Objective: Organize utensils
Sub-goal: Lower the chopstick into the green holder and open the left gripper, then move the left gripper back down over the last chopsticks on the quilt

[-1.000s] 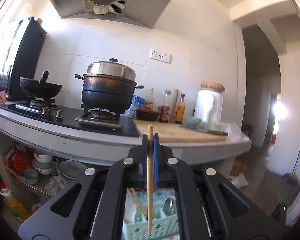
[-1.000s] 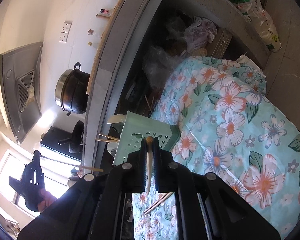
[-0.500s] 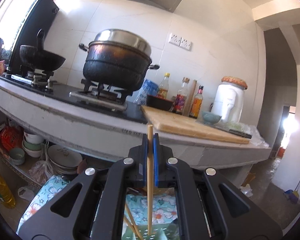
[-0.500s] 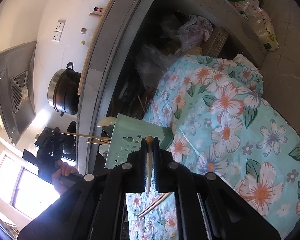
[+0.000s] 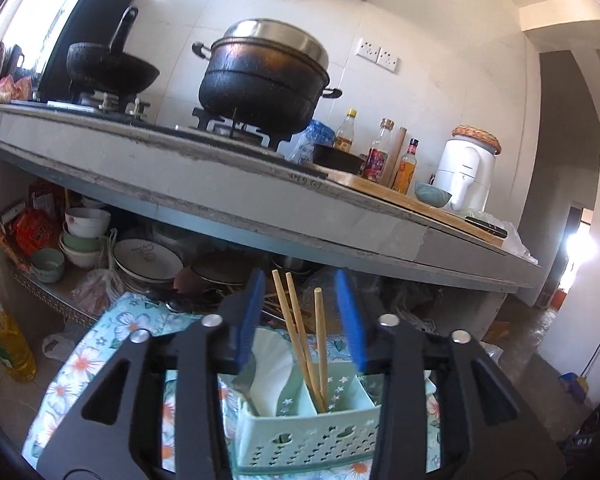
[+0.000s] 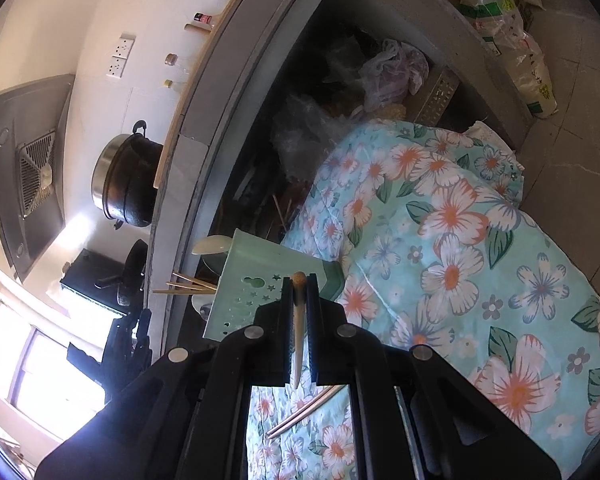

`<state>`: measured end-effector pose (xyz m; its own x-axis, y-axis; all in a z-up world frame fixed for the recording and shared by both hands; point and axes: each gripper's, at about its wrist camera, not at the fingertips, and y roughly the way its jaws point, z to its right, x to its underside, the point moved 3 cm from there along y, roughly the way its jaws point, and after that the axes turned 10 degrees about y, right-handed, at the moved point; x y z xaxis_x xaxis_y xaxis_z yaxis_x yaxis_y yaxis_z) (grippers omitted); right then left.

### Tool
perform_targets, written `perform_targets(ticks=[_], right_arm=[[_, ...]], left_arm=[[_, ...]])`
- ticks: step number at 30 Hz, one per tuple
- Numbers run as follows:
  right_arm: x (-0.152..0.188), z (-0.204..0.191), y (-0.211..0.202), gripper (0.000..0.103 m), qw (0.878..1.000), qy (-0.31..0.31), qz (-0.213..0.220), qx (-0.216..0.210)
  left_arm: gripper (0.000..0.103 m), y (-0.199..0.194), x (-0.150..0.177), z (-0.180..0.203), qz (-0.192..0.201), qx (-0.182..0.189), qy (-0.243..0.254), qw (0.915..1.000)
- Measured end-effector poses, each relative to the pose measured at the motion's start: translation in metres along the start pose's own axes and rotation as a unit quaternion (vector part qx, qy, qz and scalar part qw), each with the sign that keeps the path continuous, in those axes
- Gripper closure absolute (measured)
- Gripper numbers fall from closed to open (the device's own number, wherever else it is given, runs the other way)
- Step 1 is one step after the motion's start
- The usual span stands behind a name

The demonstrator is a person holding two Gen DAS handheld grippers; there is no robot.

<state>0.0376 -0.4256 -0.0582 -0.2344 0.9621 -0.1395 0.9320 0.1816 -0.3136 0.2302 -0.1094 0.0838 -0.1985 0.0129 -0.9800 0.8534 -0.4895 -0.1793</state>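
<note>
A mint-green slotted utensil basket (image 5: 308,436) stands on a floral cloth just below my left gripper (image 5: 300,280). The jaws of that gripper are opening, and their blue pads (image 5: 350,320) stand clear of the light wooden chopstick (image 5: 320,344) between them. That chopstick leans in the basket's right compartment beside two others (image 5: 296,336). A white spoon (image 5: 272,364) and a metal utensil (image 5: 246,380) sit in the left compartment. My right gripper (image 6: 299,280) is shut on a slim pale utensil with a brown end (image 6: 299,320), close to the basket (image 6: 260,284). Metal chopsticks (image 6: 304,412) lie on the cloth under it.
The concrete counter's edge (image 5: 260,216) overhangs just beyond the basket, with a black pot (image 5: 264,80) and bottles on top. Bowls and plates (image 5: 84,232) fill the shelf below. An oil bottle (image 5: 4,344) stands on the floor at left. The floral cloth (image 6: 460,240) spreads to the right.
My left gripper has come down to the basket and its jaws have parted, letting go of the chopstick, which now stands in the basket. The right gripper has kept still with its utensil.
</note>
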Motion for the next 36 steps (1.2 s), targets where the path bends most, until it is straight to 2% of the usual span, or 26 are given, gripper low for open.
perform_targets(ticks=[5, 10, 15, 21, 29, 36], right_arm=[[0.001, -0.03, -0.01, 0.096, 0.999, -0.042, 0.018, -0.012], [-0.007, -0.076, -0.025, 0.096, 0.994, -0.098, 0.047, -0.034], [-0.019, -0.138, -0.032, 0.096, 0.978, -0.18, 0.092, -0.049], [-0.023, -0.191, -0.002, 0.097, 0.96, -0.257, 0.104, -0.037], [-0.012, -0.211, 0.059, 0.097, 0.947, -0.314, 0.073, 0.003], [0.012, -0.223, 0.097, 0.097, 0.922, -0.379, 0.063, 0.041]], left_arm=[[0.044, -0.036, -0.007, 0.001, 0.016, -0.001, 0.021, 0.9996], [0.033, -0.054, 0.007, 0.006, -0.022, 0.003, 0.056, 0.9982], [0.032, -0.066, 0.03, 0.006, -0.058, 0.01, 0.067, 0.9961], [0.031, -0.079, 0.041, -0.002, -0.062, 0.004, 0.07, 0.9956], [0.031, -0.079, 0.046, -0.014, -0.072, -0.004, 0.071, 0.9949], [0.03, -0.076, 0.047, -0.019, -0.076, -0.006, 0.066, 0.9949]])
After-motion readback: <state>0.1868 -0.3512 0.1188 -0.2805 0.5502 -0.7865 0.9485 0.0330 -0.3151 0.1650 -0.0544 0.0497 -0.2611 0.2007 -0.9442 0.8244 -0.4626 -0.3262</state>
